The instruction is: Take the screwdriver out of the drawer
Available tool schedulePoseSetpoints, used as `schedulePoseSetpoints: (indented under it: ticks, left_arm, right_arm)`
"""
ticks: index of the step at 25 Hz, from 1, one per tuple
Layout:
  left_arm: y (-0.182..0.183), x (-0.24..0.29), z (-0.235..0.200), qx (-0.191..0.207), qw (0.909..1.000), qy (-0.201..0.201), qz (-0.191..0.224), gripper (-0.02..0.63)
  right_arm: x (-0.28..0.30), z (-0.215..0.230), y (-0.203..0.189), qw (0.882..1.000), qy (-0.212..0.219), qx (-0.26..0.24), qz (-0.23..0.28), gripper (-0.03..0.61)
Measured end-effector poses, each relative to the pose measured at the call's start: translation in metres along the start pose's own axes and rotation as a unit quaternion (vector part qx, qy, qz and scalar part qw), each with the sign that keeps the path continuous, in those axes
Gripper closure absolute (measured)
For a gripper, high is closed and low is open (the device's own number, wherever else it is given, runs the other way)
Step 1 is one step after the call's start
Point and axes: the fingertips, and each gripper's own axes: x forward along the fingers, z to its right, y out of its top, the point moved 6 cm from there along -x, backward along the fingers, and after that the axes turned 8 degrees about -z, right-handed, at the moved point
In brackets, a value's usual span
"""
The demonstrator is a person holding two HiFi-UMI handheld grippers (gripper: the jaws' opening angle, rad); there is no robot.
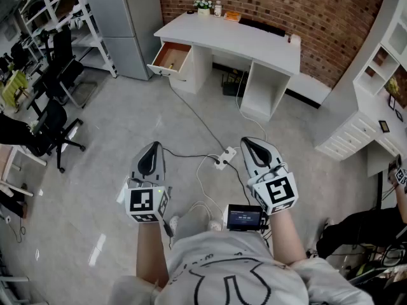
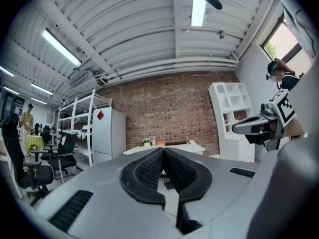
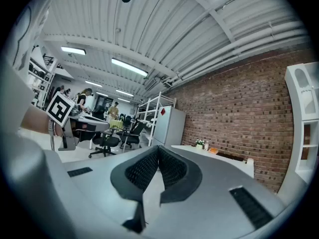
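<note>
Well, my left gripper (image 1: 152, 147) is level over the grey floor (image 1: 114, 138), black ribbed jaws pressed together on nothing, and my right gripper (image 1: 246, 143) beside it is closed and empty too. Well ahead, by the red brick wall (image 1: 286, 5), the white desk's (image 1: 241, 40) wood-lined drawer (image 1: 173, 56) stands open. A small yellowish speck lies inside; I cannot tell whether it is the screwdriver.

Left gripper (image 1: 152, 146) out in front of body, level, pointing forward. Jaws pressed tight together, nothing between. Right gripper (image 1: 245, 142) same deal: level, jaws closed tip to tip, empty. Two sit side by side, clear gap between, not touching. Left marker cube (image 1: 147, 203) and right marker cube (image 1: 278, 192) face up, left forearm (image 1: 147, 253) and right forearm (image 1: 286, 234) bare behind them.
</note>
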Motion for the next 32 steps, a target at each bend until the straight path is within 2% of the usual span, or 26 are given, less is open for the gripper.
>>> schedulePoseSetpoints:
  ticks: [6, 15, 23, 32]
  left_arm:
    - [0.005, 0.012, 0.008, 0.008, 0.9999, -0.012, 0.004, 0.601]
    - [0.013, 0.043, -0.009, 0.013, 0.9997, -0.015, 0.011, 0.601]
    - [0.009, 0.099, -0.059, 0.010, 0.9998, -0.018, 0.007, 0.601]
    - [0.013, 0.193, -0.151, 0.002, 0.9994, -0.033, 0.003, 0.601]
  right_arm:
    - [0.001, 0.013, -0.004, 1.000, -0.005, 0.007, 0.000, 0.560]
    - [0.034, 0.028, 0.000, 1.000, -0.001, 0.001, 0.000, 0.560]
    - [0.107, 0.039, 0.004, 1.000, -0.008, -0.004, -0.016, 0.558]
    - [0.231, 0.052, 0.030, 1.000, -0.016, 0.004, -0.027, 0.558]
